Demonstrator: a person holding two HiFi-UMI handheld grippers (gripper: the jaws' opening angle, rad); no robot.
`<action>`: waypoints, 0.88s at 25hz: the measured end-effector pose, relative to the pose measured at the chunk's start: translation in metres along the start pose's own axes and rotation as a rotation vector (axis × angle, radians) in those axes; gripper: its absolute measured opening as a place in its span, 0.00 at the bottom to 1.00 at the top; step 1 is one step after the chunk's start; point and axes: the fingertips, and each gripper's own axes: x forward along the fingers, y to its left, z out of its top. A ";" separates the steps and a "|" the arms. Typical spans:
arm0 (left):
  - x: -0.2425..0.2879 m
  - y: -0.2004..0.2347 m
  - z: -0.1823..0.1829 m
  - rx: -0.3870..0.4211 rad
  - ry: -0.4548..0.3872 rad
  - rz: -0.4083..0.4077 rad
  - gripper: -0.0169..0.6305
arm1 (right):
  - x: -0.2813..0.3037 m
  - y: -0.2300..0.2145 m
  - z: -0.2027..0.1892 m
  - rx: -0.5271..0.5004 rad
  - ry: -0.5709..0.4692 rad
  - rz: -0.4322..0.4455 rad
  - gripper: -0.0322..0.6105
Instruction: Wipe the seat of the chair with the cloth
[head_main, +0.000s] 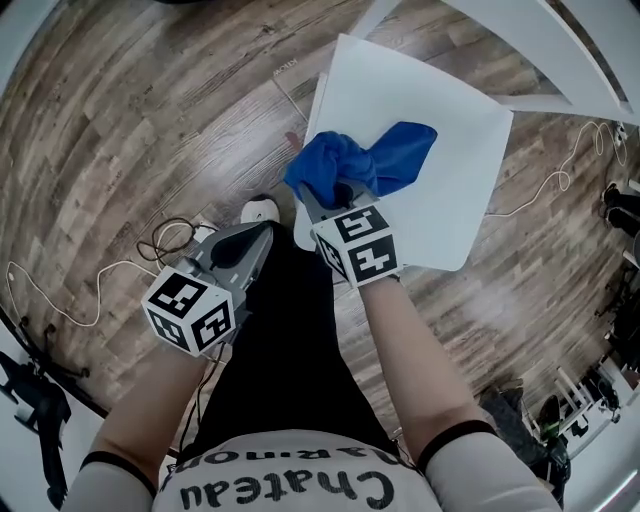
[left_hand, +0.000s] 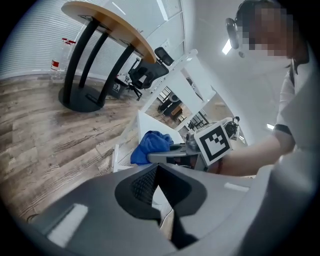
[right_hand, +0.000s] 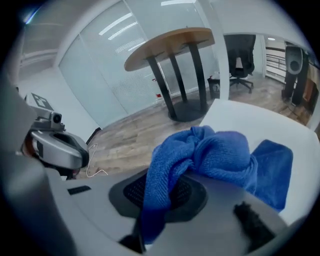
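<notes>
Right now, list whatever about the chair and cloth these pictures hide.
- Chair legs: head view, under the seat.
- Seat patch beneath the cloth: covered in every view.
- Tips of the right gripper jaws: head view, buried in cloth.
- Much of the seat: left gripper view, behind the right gripper.

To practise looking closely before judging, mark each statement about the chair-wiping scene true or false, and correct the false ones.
1. The right tool grips the blue cloth. True.
2. The cloth lies on the wooden floor. False: it rests on the white chair seat.
3. The left tool shares the grip on the cloth. False: its jaws are together on nothing, and it hangs off the seat near the person's leg.
4. A round table with dark legs stands in the background. True.
</notes>
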 end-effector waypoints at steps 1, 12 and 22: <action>0.000 0.000 0.000 0.001 0.000 -0.001 0.03 | 0.000 -0.002 -0.001 -0.015 0.005 -0.009 0.14; 0.013 -0.015 0.006 0.036 0.027 -0.047 0.03 | -0.054 -0.081 -0.034 0.190 -0.096 -0.225 0.14; 0.028 -0.030 0.005 0.080 0.075 -0.093 0.03 | -0.126 -0.160 -0.089 0.351 -0.157 -0.452 0.14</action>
